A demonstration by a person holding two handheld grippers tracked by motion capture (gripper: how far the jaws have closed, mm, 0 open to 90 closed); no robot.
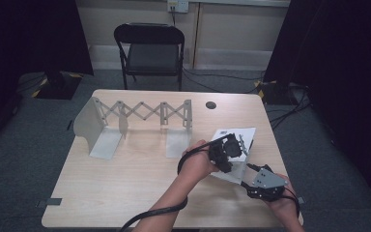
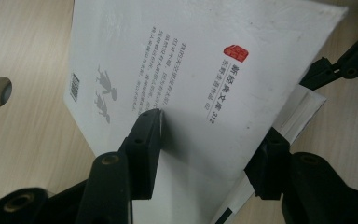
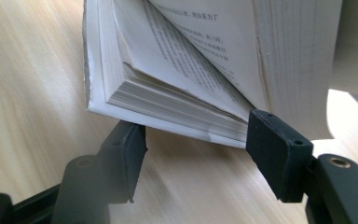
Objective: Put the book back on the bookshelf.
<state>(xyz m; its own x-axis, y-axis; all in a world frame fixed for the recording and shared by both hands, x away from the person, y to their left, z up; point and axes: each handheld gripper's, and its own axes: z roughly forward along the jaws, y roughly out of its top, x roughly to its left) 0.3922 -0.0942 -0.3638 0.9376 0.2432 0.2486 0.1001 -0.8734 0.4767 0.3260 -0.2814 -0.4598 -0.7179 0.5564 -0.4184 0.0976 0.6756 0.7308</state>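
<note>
Holding one white paperback book [image 1: 233,147] w/ the left tongs [image 1: 224,153], clamped across its cover at the tabletop's [image 1: 140,183] right-front corner. Right tongs [image 3: 196,154] sit just below and nearer me, half open, one pad under the cover, one at the page edge, not pinching yet imo. Book's long axis runs away from the person, fore-edge toward the right hand, so that one's closer. Also 1 grey metal expanding bookend rack [image 1: 135,126], well apart to the left.

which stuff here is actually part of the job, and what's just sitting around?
In the job:
- white book, tilted up off the table
- left claw, clamped on the book's cover
- right claw, at the book's lower edge

Lying about:
- expanding metal book rack
- folding chair
- floor cables
</note>
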